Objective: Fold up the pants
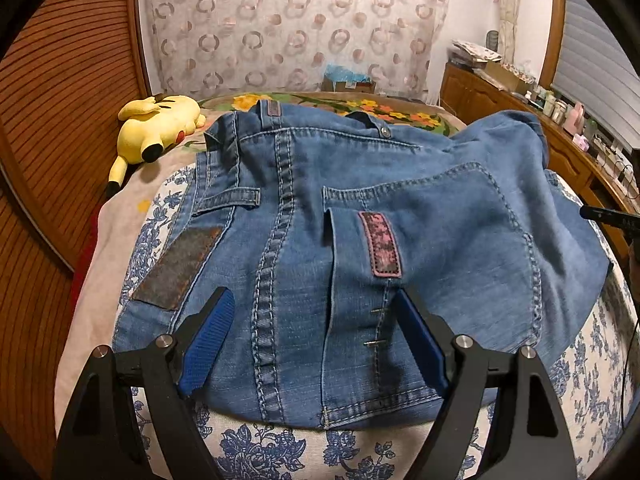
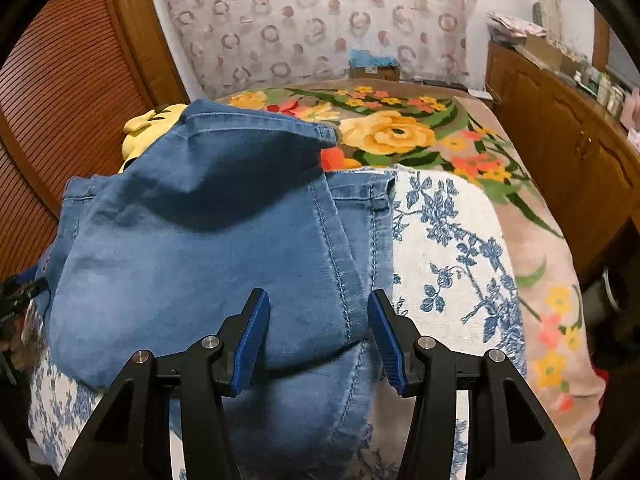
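- At the lower centre of the left wrist view, the left claw (image 1: 314, 336) stands wide open over the jeans (image 1: 360, 216), which lie on the bed (image 1: 256, 448).
- At the bottom of the right wrist view, the right claw (image 2: 318, 340) is half open and holds nothing; the bulging fold (image 2: 192, 220) could probably spring back because the denim looks stiff.

A yellow plush toy (image 1: 158, 130) lies on the bed (floral blanket (image 2: 404, 132) beyond).
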Demonstrator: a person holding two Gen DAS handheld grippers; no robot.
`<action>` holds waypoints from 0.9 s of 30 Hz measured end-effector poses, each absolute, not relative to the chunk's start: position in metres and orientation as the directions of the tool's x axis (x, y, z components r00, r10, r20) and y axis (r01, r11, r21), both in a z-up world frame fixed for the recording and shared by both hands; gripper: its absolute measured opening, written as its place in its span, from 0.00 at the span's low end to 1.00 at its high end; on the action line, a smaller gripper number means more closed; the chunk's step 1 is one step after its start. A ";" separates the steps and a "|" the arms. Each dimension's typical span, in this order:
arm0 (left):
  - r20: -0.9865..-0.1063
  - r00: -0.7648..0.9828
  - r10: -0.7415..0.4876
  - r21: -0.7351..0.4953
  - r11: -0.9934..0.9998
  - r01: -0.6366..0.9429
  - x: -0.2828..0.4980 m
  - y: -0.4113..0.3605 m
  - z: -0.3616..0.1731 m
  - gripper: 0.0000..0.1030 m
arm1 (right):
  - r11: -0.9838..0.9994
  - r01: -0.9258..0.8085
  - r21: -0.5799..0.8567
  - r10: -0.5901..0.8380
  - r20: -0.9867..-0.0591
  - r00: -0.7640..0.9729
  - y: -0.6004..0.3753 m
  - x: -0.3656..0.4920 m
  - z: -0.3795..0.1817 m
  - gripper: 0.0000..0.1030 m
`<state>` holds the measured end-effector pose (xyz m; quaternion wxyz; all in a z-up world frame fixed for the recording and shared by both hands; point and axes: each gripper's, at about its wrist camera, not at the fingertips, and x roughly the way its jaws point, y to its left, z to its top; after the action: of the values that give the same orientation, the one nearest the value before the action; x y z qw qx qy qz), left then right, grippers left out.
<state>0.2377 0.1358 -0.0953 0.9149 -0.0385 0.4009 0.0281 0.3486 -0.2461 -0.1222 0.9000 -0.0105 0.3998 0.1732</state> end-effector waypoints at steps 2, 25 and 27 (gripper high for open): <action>-0.738 0.674 0.023 -0.044 0.996 -0.083 0.237 0.136 -0.097 0.81 | 0.942 -0.321 0.099 0.287 -0.735 0.615 -0.245 0.348 -0.124 0.32; -0.748 0.662 0.038 -0.022 0.996 -0.082 0.240 0.130 -0.107 0.81 | 0.937 -0.348 0.042 0.283 -0.675 0.681 -0.262 0.309 -0.093 0.37; -0.749 0.661 0.041 -0.018 0.997 -0.082 0.240 0.130 -0.107 0.81 | 0.936 -0.347 0.056 0.286 -0.694 0.661 -0.258 0.323 -0.101 0.48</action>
<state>0.2401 0.1301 -0.1065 0.9110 -0.0248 0.4104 0.0337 0.3231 -0.2583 -0.1013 0.9104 -0.0406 0.3733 0.1738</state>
